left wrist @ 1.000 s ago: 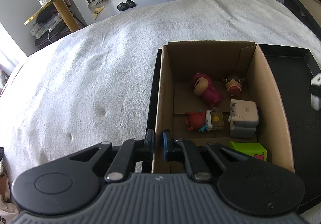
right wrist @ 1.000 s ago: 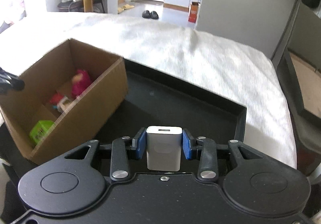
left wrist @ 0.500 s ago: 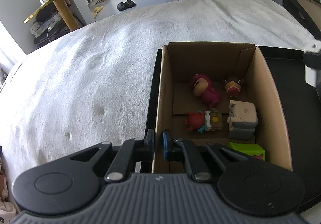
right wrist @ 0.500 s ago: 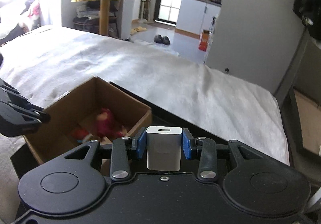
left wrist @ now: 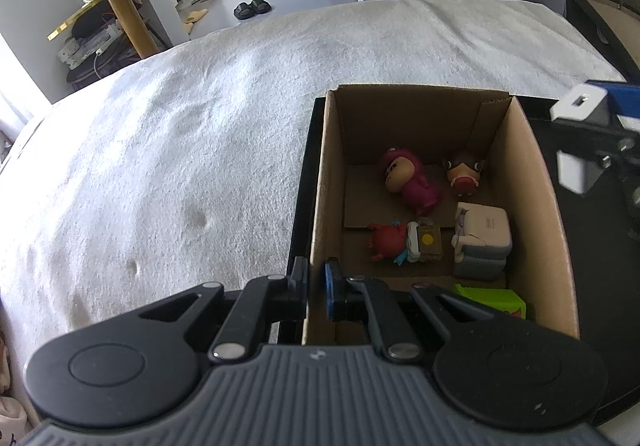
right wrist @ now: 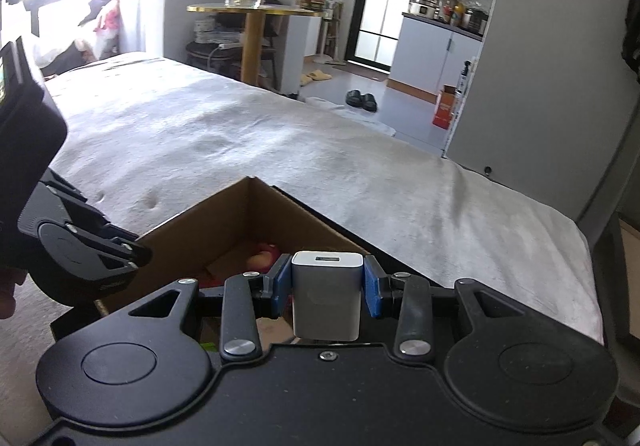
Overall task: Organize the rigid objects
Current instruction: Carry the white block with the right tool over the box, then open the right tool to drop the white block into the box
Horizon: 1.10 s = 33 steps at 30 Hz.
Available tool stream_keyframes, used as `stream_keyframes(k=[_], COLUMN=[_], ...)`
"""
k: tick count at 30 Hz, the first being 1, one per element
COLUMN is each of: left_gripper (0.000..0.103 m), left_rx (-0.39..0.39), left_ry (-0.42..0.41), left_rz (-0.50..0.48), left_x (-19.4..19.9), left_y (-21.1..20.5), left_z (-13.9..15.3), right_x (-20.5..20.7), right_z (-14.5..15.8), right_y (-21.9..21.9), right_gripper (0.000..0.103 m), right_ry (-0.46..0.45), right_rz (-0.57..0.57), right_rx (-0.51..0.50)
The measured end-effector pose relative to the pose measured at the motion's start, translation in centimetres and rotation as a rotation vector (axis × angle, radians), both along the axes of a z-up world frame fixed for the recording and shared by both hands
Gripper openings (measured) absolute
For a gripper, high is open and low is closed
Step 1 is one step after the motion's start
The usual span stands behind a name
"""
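Step in hand: carrying the white charger point(right wrist: 327, 294) to the cardboard box point(left wrist: 532, 206). Right gripper point(right wrist: 327, 286) clamped on charger, held above the box's right rim. Left gripper point(left wrist: 317, 286) pinching the box's left wall, steadying it. Next: shift over the open interior, lower, release clear of figurines point(left wrist: 408, 182).

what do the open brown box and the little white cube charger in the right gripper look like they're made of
Open brown box: most likely corrugated cardboard, matte and uncoated; its walls are thin, with raw cut edges and a folded flap inside.

Little white cube charger, clamped in the right gripper: apparently hard moulded plastic with a smooth satin finish, given its rounded corners, even colour and soft sheen around the port slot.
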State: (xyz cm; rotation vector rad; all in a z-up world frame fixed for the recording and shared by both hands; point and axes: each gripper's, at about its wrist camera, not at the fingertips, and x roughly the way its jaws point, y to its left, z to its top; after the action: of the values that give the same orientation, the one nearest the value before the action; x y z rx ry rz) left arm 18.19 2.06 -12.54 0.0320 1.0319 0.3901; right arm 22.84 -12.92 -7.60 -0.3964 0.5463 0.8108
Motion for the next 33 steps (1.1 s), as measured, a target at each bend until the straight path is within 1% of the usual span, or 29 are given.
stream_keyframes(k=[7,15,17,18,19,26,28,33], left_gripper=[0.007,0.007,0.007,0.007,0.007,0.007,0.007,0.007], left_rx=[-0.022,-0.055,-0.064,-0.065,-0.070,-0.074,-0.076,-0.082], left_ry=[-0.010,-0.020,-0.022,-0.023,-0.024,-0.027,-0.026,-0.005], left_rz=[0.003,0.003,0.003,0.006,0.009,0.011,0.009,-0.003], left_x=[-0.2,-0.3,-0.3,-0.3,-0.2,-0.4,-0.4,-0.3], left_y=[0.4,1.2,1.3,1.4,1.4,1.6,1.6,1.6], left_z=[0.1,0.0,0.0,0.0,0.0,0.0,0.0,0.3], right_x=[-0.7,-0.5,-0.5,-0.4,-0.4,-0.6,-0.9,-1.5], right_z=[-1.4,-2.7,-2.7,-2.7,-2.7,-2.4,-2.2,-1.4], right_y=[2.0,4.1,4.6,4.7,4.8,3.4,3.0,1.8], right_gripper=[0.037,0.037,0.043,0.050,0.051,0.051,0.056,0.058], right_ry=[-0.013,-0.063,-0.069,-0.073,-0.075,-0.029,-0.019,0.025], right_rz=[0.067,0.091,0.096,0.088,0.078,0.041,0.031,0.010], right_rx=[-0.039,-0.077,-0.079,-0.086,-0.089,-0.079,-0.072,-0.056])
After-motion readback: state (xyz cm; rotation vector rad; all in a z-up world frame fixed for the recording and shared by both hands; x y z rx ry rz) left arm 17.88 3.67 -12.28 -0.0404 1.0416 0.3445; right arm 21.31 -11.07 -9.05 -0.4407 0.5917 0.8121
